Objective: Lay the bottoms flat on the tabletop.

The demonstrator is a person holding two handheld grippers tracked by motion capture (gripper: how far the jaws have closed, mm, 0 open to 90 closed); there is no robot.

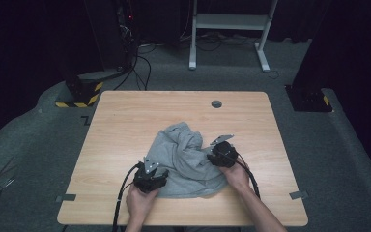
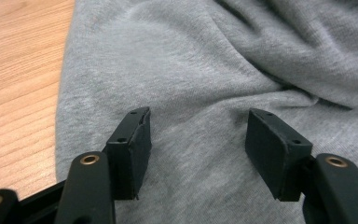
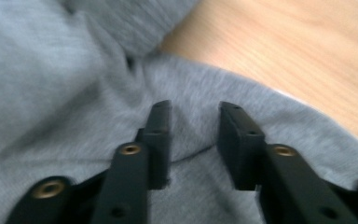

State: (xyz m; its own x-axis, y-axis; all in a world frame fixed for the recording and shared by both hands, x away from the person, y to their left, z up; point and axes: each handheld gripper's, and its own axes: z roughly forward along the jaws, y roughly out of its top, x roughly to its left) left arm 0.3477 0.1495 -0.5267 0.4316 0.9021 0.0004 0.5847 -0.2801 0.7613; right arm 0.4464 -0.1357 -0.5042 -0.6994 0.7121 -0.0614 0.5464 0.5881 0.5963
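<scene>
- I work in what looks like a lab or recording studio, not a home.
- My light wooden desk (image 1: 125,121) stands alone on grey carpet (image 1: 38,145).
- Black curtains (image 1: 24,43) close off the dark room.
- Cables (image 1: 140,67) trail from an equipment stand with hazard-striped feet (image 1: 84,94).
- A white frame (image 1: 229,29), possibly another desk, stands behind.

Both grippers, left gripper (image 1: 150,180) and right gripper (image 1: 221,153), were black with grey three-cornered plates, brass-coloured rivets, trailing black cables; forearms were bare.
</scene>
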